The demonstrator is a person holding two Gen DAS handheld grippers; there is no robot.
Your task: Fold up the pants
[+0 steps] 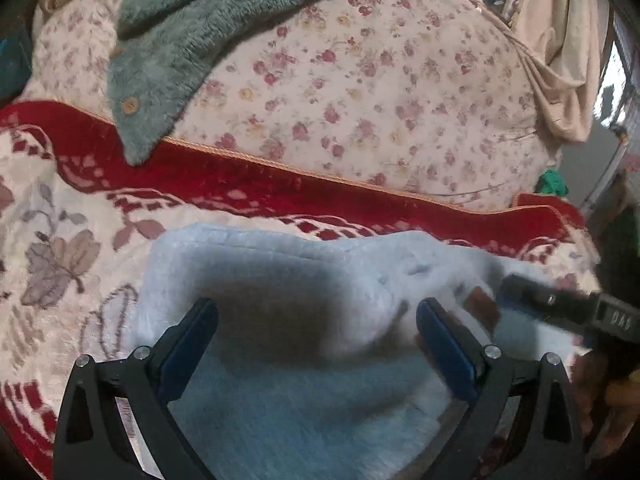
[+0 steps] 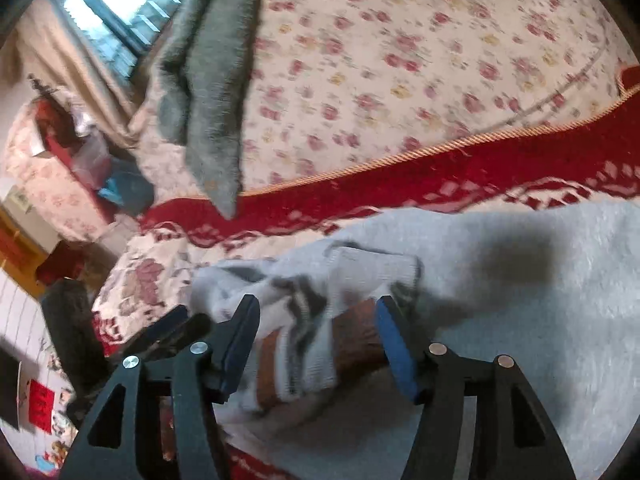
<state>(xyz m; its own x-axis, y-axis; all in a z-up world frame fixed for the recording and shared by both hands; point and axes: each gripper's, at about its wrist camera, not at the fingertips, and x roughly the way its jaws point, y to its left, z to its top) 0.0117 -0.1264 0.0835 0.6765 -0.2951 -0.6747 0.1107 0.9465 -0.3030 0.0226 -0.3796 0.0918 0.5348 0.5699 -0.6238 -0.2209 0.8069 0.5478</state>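
Pale grey fleece pants [image 1: 304, 420] lie spread on the bed blanket, below both grippers. My left gripper [image 1: 318, 318] is open wide over their flat middle, with nothing pressed between its blue pads. My right gripper [image 2: 318, 320] is open too. A bunched end of the pants [image 2: 336, 272] with a brown patch [image 2: 360, 332] lies between its fingers, and the patch reaches the right-hand pad. In the left wrist view, one finger of the right gripper [image 1: 560, 308] shows at the right edge, beside the brown patch [image 1: 482, 308]. The pants [image 2: 520, 320] stretch away to the right.
A red-bordered leaf-pattern blanket [image 1: 240, 176] covers the bed, with a rose-print quilt [image 1: 380, 92] heaped behind it. A grey-green fluffy garment [image 1: 168, 60] with a button hangs over the quilt. A window [image 2: 120, 0], a beige curtain [image 1: 560, 60] and floor clutter [image 2: 60, 152] lie beyond the bed.
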